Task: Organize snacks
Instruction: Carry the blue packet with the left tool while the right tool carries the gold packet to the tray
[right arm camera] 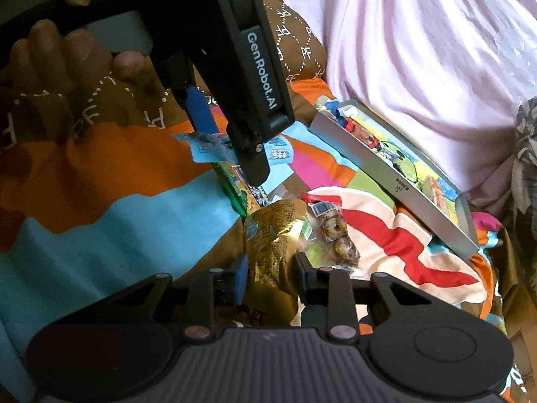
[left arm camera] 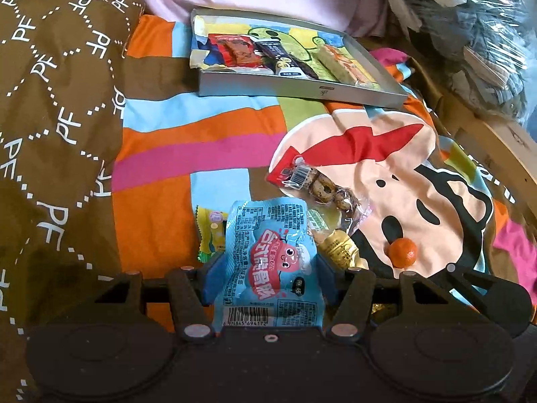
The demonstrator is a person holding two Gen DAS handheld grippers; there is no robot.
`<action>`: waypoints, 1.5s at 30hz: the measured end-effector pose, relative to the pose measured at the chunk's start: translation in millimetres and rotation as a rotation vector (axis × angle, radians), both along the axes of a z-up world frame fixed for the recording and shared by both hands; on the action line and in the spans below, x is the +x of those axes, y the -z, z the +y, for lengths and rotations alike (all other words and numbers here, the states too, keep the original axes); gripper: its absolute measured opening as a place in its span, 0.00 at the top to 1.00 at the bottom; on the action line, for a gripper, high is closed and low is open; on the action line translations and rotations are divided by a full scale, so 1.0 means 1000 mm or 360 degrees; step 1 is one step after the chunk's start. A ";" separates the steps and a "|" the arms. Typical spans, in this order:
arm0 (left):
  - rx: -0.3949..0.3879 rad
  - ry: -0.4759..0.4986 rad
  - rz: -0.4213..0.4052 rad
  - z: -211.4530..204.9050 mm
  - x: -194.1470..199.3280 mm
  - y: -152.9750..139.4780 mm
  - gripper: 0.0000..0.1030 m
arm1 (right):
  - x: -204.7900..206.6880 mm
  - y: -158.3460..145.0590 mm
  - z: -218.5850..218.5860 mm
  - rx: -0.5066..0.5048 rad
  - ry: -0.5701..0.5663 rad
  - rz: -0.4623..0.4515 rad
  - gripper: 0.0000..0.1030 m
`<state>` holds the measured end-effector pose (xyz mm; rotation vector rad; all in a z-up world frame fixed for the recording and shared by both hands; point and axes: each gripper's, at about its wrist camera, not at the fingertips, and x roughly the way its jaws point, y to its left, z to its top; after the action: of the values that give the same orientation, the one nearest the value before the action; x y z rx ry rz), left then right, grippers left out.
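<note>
Surface: a bed with a bright cartoon-print cover (left arm camera: 235, 127) in orange, blue and pink blocks; a brown quilt (left arm camera: 57, 100) with white "PF" lettering lies to the left, pale pink fabric (right arm camera: 419, 50) behind.
Container: a shallow grey box (left arm camera: 302, 90) sits at the far side of the cover, tilted on the folds.
Box contents: 3 snack packs side by side, a red one (left arm camera: 235, 50), a dark one (left arm camera: 285, 58) and a pale bar (left arm camera: 339, 63), on a cartoon-printed lining.
Loose snacks: a clear pack of ring-shaped pieces (left arm camera: 322, 188), a yellow-green packet (left arm camera: 209, 235), and a small orange ball (left arm camera: 402, 254) near the pile.
Left tool (left arm camera: 266, 278): clenched on a blue sausage packet (left arm camera: 268, 258), blue pads pressing both sides of it, near the pile of loose snacks.
Right tool (right arm camera: 270, 275): clamped tight on a gold foil packet (right arm camera: 275, 241), which stands up between its fingers.
Hand (right arm camera: 67, 50): wraps the left tool's handle at upper left of the right wrist view.
</note>
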<state>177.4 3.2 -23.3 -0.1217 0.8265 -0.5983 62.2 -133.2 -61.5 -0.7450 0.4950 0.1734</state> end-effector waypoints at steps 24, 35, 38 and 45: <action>-0.0155 -0.0124 -0.0086 0.003 0.019 -0.021 0.42 | -0.001 -0.024 -0.008 -0.0082 0.0024 -0.0320 0.70; -0.0155 -0.0306 -0.0220 -0.022 0.104 -0.071 0.40 | 0.081 -0.065 -0.035 -0.0248 -0.0001 -0.0547 0.70; -0.0120 -0.0344 -0.0241 -0.033 0.138 -0.079 0.40 | 0.120 -0.075 -0.041 -0.0297 0.0000 -0.0594 0.70; -0.0177 -0.0445 -0.0123 -0.051 0.206 -0.073 0.40 | 0.195 -0.077 -0.055 -0.0350 0.0110 -0.0687 0.69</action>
<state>383.4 -47.5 49.4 -0.3086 0.6864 -0.3822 257.2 -188.6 15.7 -0.9495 0.1280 -0.1089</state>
